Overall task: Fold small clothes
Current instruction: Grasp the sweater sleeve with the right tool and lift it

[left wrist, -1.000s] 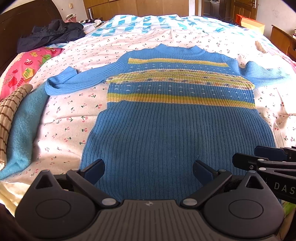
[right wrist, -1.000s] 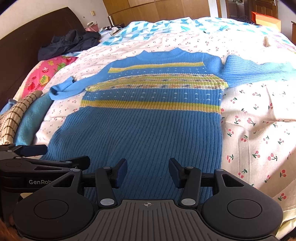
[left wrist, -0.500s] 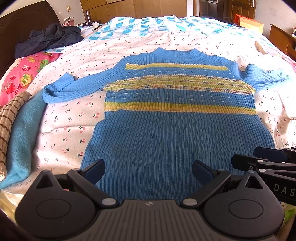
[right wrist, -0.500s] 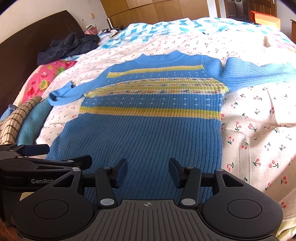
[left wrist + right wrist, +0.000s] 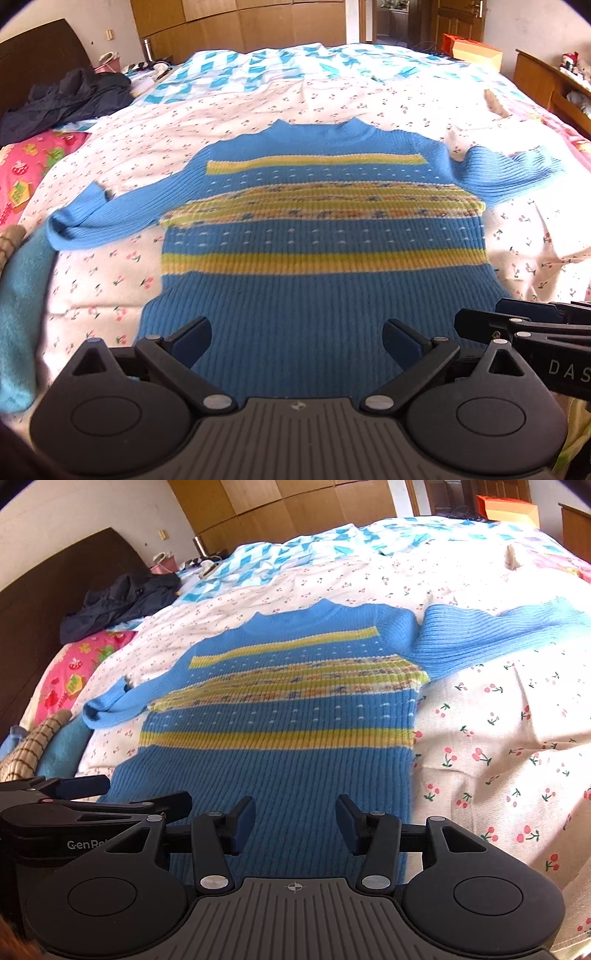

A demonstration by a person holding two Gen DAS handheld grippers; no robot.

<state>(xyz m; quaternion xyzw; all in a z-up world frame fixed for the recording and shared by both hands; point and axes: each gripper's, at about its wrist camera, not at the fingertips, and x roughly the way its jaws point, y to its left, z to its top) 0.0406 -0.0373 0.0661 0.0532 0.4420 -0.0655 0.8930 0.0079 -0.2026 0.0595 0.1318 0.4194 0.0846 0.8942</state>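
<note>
A small blue knitted sweater [image 5: 325, 291] with yellow stripes lies flat on the bed, collar far, hem near me, both sleeves spread sideways. It also shows in the right wrist view [image 5: 280, 746]. My left gripper [image 5: 297, 338] is open and empty above the hem. My right gripper [image 5: 295, 821] is open and empty above the hem, a little narrower. The right gripper shows at the right edge of the left wrist view [image 5: 517, 328], and the left gripper at the left edge of the right wrist view [image 5: 92, 805].
A cherry-print sheet [image 5: 110, 280] covers the bed. A teal towel [image 5: 22, 306] and a striped brown cloth [image 5: 33, 749] lie at the left. A dark jacket [image 5: 66, 103] and pink pillow [image 5: 22, 173] are far left. A wooden dresser [image 5: 546, 81] stands right.
Both grippers have lifted and tilted upward a little, so more of the room shows. The sweater has not moved. Both grippers' jaws stay open.
</note>
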